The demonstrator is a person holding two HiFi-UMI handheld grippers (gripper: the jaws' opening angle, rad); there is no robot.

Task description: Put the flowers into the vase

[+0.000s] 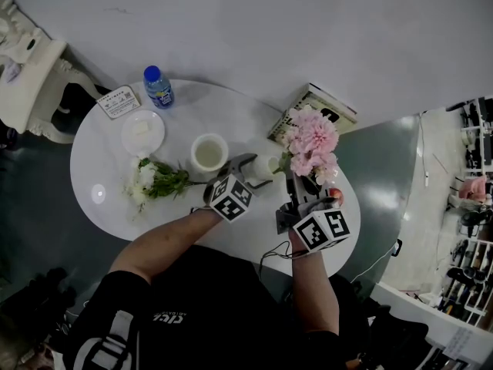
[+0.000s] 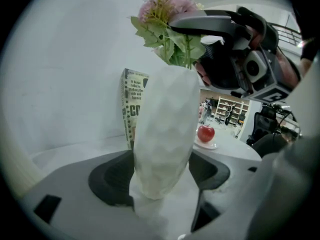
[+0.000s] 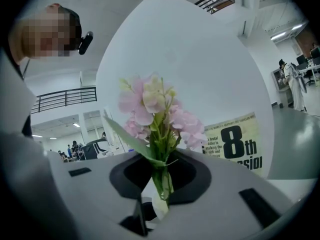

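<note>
— Left claw (image 2: 161,186): how set?
— Spread wide, clamped on white vase (image 2: 167,119), upright on desk (image 1: 100,160).
— Right claw (image 3: 161,184)?
— Nearly together, pinching stems of pink flowers (image 3: 157,116); stem ends at vase mouth, directly below.
— Beyond?
— Left of left claw: white cup (image 1: 209,153), then white flowers (image 1: 152,180) lying flat on desk. Beside right claw: red apple (image 2: 205,132); past it, book (image 1: 316,108). Farthest left: plate (image 1: 142,133), card (image 1: 119,101), bottle (image 1: 158,87).

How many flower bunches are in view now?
2. A pink bunch is gripped by its stems in the right gripper, at the mouth of the white vase held by the left gripper; a white bunch lies on the table left of the cup.
</note>
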